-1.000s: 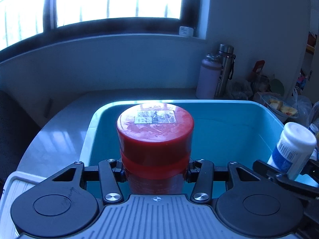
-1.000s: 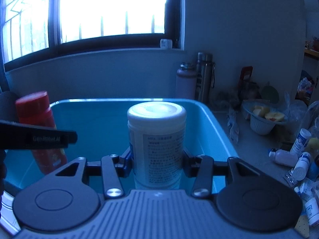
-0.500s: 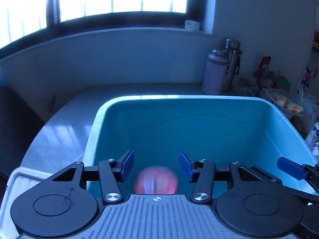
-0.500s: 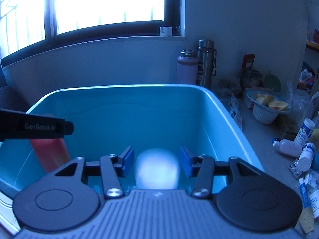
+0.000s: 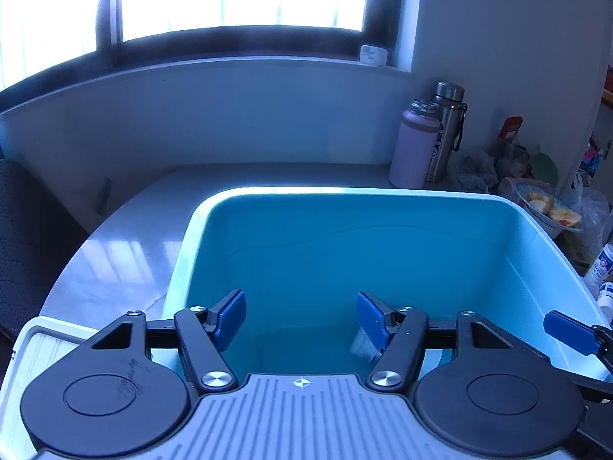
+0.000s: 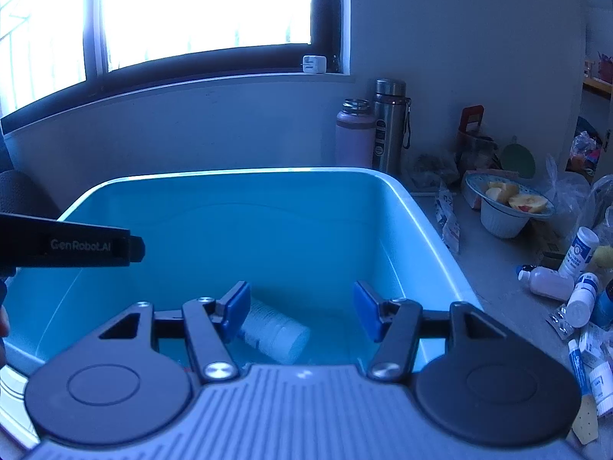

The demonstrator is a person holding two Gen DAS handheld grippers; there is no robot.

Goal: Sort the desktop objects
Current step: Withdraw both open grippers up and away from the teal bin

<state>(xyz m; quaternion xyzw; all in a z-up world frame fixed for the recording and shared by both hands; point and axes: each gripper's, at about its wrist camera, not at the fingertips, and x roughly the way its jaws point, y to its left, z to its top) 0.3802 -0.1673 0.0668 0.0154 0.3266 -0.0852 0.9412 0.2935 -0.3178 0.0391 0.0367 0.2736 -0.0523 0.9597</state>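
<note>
The left gripper (image 5: 300, 316) is held over the near edge of the teal bin (image 5: 383, 193), its jaws spreading with nothing between them. To its right, the right gripper (image 6: 300, 310) is likewise poised above the bin, its jaws widening and empty. The white bottle (image 6: 274, 331) is seen lying on its side on the bin's floor, below that gripper.

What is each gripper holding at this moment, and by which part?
Nothing. The left gripper and right gripper are both opening, with nothing between their jaws. The white bottle lies on its side in the blue bin.
</note>
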